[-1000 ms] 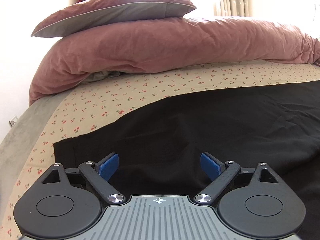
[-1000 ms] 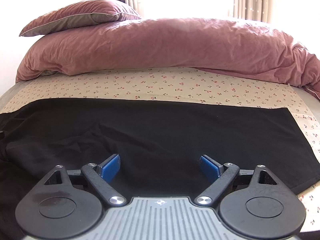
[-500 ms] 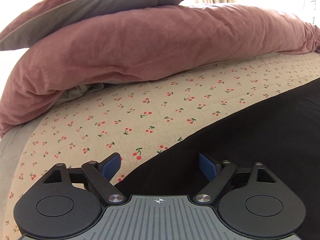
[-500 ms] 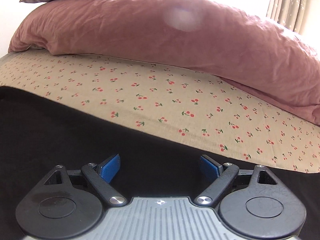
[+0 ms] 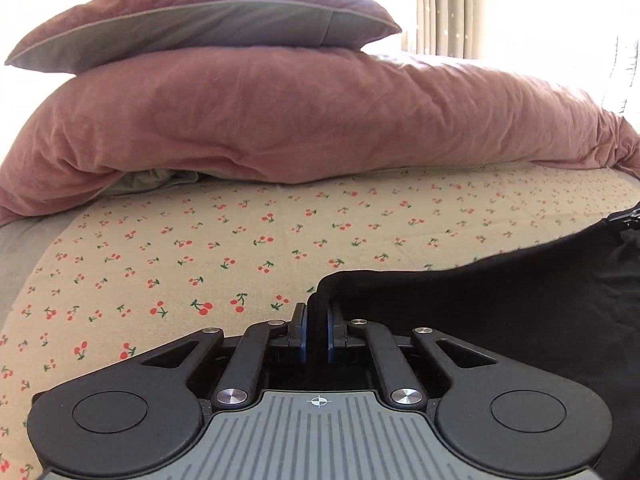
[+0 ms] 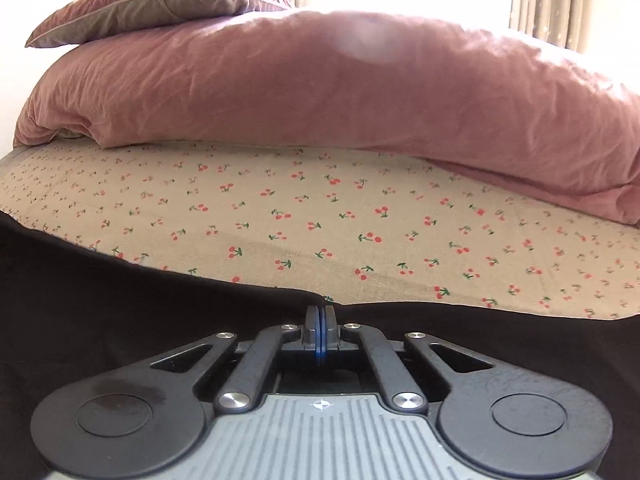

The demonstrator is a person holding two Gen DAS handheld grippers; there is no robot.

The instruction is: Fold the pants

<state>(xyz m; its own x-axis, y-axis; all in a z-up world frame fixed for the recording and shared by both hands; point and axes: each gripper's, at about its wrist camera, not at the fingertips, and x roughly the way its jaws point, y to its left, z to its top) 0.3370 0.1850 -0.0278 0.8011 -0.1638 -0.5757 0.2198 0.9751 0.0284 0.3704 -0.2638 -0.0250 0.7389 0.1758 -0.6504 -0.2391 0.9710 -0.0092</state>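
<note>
Left wrist view: the left hand-held gripper is seen clamped on the corner of the black fabric pants, a fold of the cloth pinched between its blue pads. The pants are spread over the right half of the frame on the cream bed sheet printed with red cherries. Behind them, 1 rumpled dusty-pink duvet is heaped across the bed, with 1 pink-and-grey pillow laid on top. Beige curtains are hung at the bright window.

Right wrist view: the right hand-held gripper is shown with its pads drawn fully together at the far edge of the same pants, which fill the lower frame. A thin layer of cloth is judged to be caught between the pads, though it cannot be seen in the seam itself. The cherry sheet, the duvet and the pillow are seen beyond.

The grasp that starts a fold is judged to be in hand, with 2 grippers closed along 1 edge. The next move is expected to call for both to be lifted together and carried across evenly, so that the edge is kept taut and laid square.
</note>
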